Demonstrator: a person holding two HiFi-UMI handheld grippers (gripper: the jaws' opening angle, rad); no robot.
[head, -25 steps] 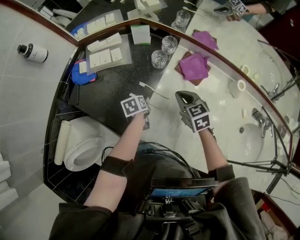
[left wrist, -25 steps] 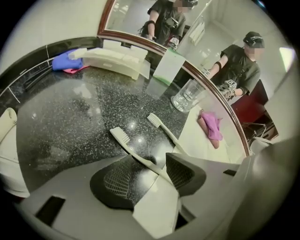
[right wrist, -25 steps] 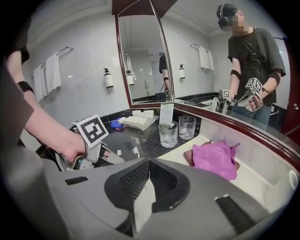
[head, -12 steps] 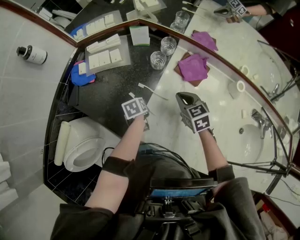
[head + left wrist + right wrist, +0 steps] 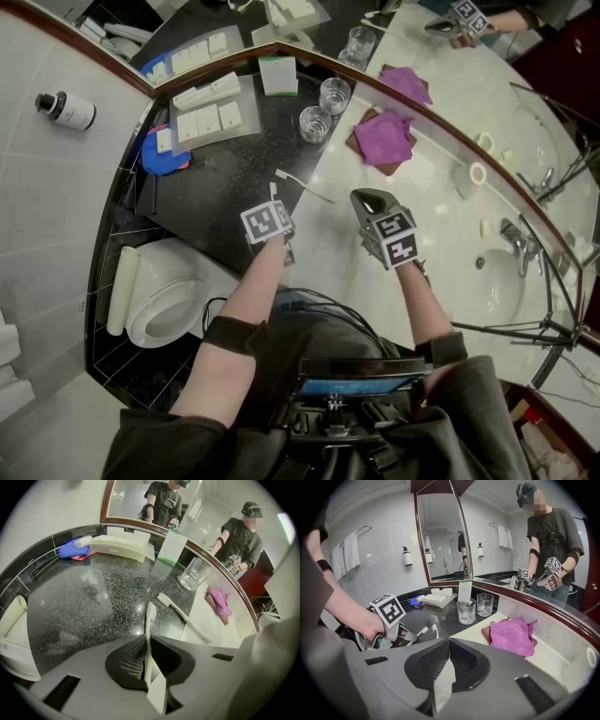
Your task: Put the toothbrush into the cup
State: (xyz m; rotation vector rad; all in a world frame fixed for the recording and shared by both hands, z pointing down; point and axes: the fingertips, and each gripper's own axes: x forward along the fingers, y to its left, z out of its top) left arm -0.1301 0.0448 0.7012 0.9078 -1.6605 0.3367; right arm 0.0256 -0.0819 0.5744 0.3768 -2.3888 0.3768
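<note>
Left gripper [image 5: 149, 660]: its jaws have just been closing and now pinch narrow on the handle of the toothbrush [image 5: 150, 620], whose head points out over the black counter [image 5: 70, 602]. Right gripper [image 5: 445, 665]: jaws together, empty. Check your grip is firm, lift clear of the second toothbrush [image 5: 183, 617], then carry it above the nearer glass cup [image 5: 193, 573].

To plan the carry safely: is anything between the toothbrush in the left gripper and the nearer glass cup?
Only a second toothbrush, lying flat on the black counter between them. The left gripper has just been closing its jaws, which now pinch the toothbrush; lifted, it should likely pass over to the glass cup.
</note>
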